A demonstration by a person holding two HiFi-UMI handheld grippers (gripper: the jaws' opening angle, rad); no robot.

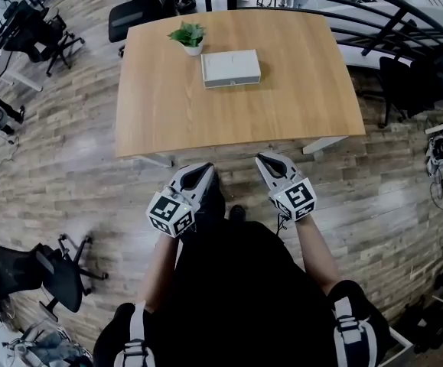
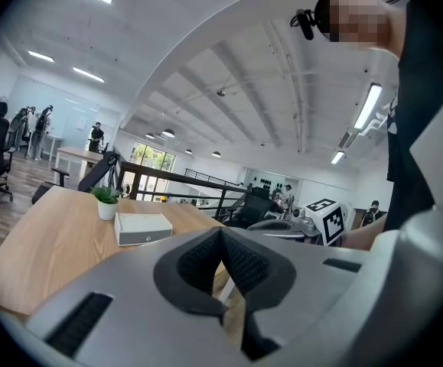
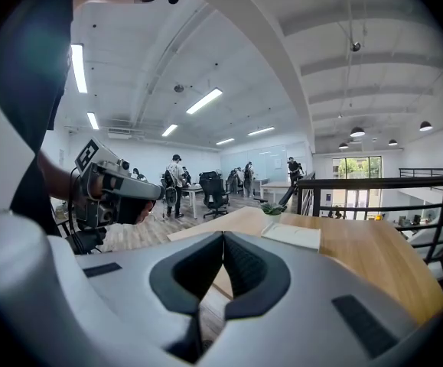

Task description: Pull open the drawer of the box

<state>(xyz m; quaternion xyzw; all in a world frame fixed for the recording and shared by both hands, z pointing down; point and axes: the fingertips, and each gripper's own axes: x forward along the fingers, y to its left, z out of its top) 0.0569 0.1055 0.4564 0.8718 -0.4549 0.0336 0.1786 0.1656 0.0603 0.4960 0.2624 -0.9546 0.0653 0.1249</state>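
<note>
Grippers (image 1: 206, 168) (image 1: 262, 159) short of table (image 1: 206, 138) edge

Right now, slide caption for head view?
Left gripper and right gripper, shut and empty, short of the table; white box beside potted plant.

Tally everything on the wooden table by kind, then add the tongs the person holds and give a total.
Box: 1
Potted plant: 1
Tongs: 2, the left tongs and the right tongs, both shut and empty, short of the table
Total: 4
</note>
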